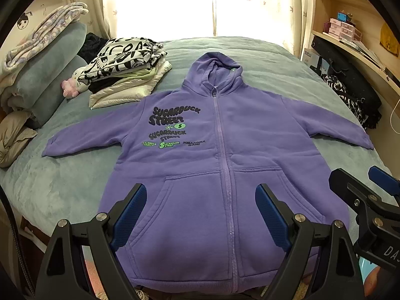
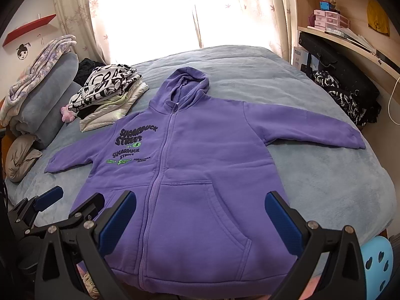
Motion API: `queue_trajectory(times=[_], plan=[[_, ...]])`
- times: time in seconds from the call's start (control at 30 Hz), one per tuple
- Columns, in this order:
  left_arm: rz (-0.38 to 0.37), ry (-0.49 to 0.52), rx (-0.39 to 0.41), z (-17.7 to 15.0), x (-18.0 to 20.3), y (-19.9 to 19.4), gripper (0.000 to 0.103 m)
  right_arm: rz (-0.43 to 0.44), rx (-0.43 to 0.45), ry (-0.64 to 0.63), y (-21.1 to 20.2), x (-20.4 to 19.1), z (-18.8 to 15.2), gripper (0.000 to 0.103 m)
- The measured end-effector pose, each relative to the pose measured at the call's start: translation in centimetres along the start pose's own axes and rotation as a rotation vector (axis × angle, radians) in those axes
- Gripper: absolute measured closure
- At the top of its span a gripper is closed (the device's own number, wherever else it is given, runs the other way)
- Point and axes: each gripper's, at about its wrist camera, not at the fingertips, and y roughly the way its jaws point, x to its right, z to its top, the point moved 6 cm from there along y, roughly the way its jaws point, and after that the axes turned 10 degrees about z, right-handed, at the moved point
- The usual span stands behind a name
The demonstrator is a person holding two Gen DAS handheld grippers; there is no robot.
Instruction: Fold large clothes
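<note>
A purple zip hoodie (image 1: 220,155) lies flat and face up on the grey-blue bed, sleeves spread out to both sides, hood toward the window. It also shows in the right wrist view (image 2: 200,165). My left gripper (image 1: 201,195) is open and empty, hovering over the hoodie's lower front near the left pocket. My right gripper (image 2: 200,202) is open and empty, hovering over the lower front by the right pocket. The right gripper shows at the right edge of the left wrist view (image 1: 367,195), and the left gripper at the lower left of the right wrist view (image 2: 72,200).
A stack of folded clothes (image 1: 127,75) sits at the far left of the bed (image 1: 62,182), next to rolled blankets and pillows (image 1: 42,75). Dark clothes (image 1: 350,95) hang off the right edge below wooden shelves (image 1: 350,25). A blue stool (image 2: 377,262) stands at the bed's near right corner.
</note>
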Motion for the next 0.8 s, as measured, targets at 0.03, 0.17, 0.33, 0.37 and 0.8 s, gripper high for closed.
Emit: queue_trajectory(times=[0.03, 0.17, 0.33, 0.37, 0.8], plan=[[0.000, 0.000, 0.000, 0.0, 0.0, 0.0, 0.016, 0.002, 0.000, 0.000, 0.0, 0.0, 0.0, 0.000], [0.000, -0.002, 0.001, 0.0, 0.0, 0.0, 0.016, 0.000, 0.000, 0.003, 0.0, -0.1, 0.0, 0.000], [-0.001, -0.016, 0.009, 0.2, 0.0, -0.2, 0.016, -0.005, 0.000, 0.015, 0.2, 0.6, 0.1, 0.000], [-0.001, -0.019, 0.011, 0.3, -0.1, -0.3, 0.016, -0.009, -0.004, 0.014, 0.3, 0.7, 0.0, 0.000], [0.003, -0.019, 0.013, 0.5, 0.1, -0.1, 0.016, 0.002, -0.018, 0.018, 0.6, 1.0, -0.2, 0.000]])
